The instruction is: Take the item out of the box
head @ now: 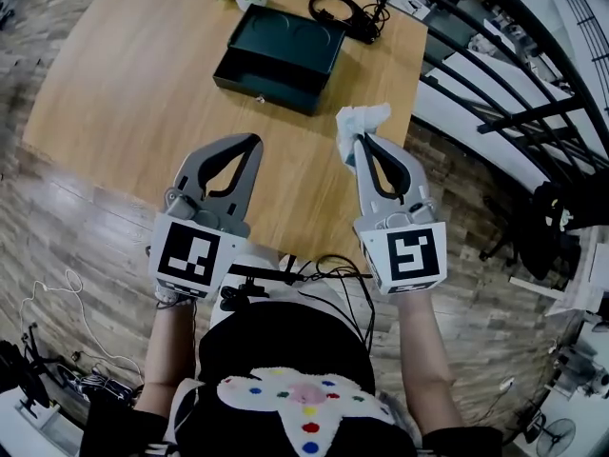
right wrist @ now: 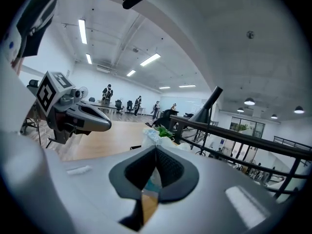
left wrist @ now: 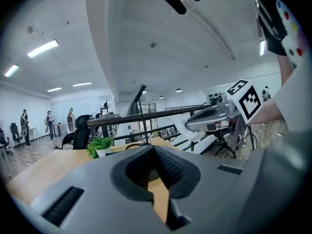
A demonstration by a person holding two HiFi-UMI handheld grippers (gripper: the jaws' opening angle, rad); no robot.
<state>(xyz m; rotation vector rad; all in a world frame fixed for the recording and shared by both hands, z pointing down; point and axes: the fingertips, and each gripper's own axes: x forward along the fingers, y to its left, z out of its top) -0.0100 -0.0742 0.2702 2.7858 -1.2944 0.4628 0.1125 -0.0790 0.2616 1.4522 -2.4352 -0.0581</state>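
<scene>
While your left gripper (head: 251, 142) hangs over the wooden desk (head: 133, 84) with its fingers shut together on nothing, hold it out of the way. The dark green flat metal box (head: 271, 84) sits open further back. Your right gripper (head: 361, 141) has its fingers squeezed on the crumpled white tissue wad (head: 362, 120), already out of the box. Grip tight and move slowly.

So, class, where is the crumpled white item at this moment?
In the head view the crumpled white item is right of centre, pinched at the tips of the right gripper, above the table and just nearer than the open dark box.
</scene>
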